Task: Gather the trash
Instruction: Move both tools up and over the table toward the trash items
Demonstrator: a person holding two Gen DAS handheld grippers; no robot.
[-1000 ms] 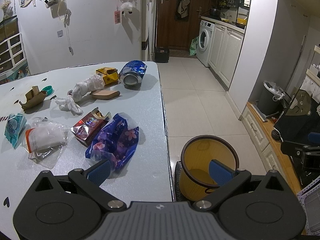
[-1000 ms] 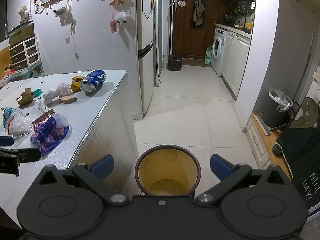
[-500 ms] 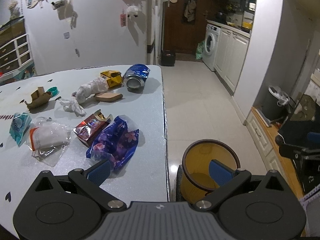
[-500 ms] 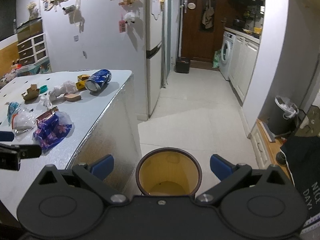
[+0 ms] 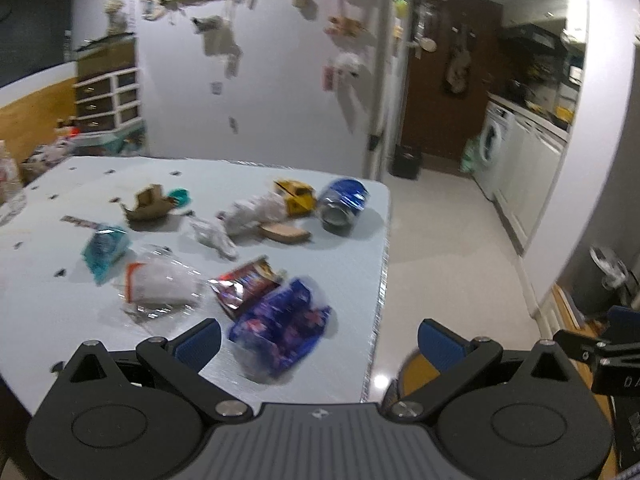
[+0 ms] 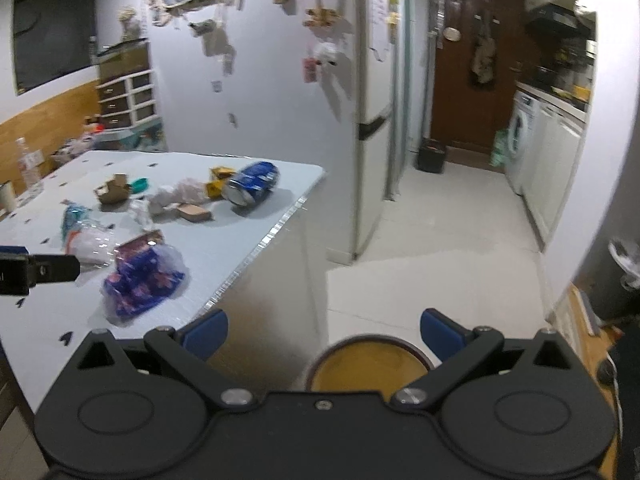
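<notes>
Trash lies scattered on the pale table [image 5: 52, 292]: a purple flowered wrapper [image 5: 280, 324], a red snack packet [image 5: 244, 284], a clear plastic bag [image 5: 160, 288], a teal packet [image 5: 105, 249], white crumpled tissue [image 5: 256, 212], a crushed blue can [image 5: 342, 204] and cardboard scraps [image 5: 150, 204]. The yellow bin [image 6: 370, 368] stands on the floor beside the table edge. My left gripper [image 5: 320, 340] is open and empty above the near table edge, just in front of the purple wrapper. My right gripper [image 6: 324, 332] is open and empty above the bin.
A fridge [image 6: 374, 120] stands past the table's far corner. A tiled corridor [image 6: 440, 240] leads to a brown door [image 6: 476, 60] and a washing machine [image 6: 520, 140]. A grey waste bin with a white liner [image 6: 624, 276] stands at the right wall.
Both grippers have risen and tilted upward, so the bin has dropped low in both views and more of the wall shows. Both jaws stay open and the trash has not moved.
</notes>
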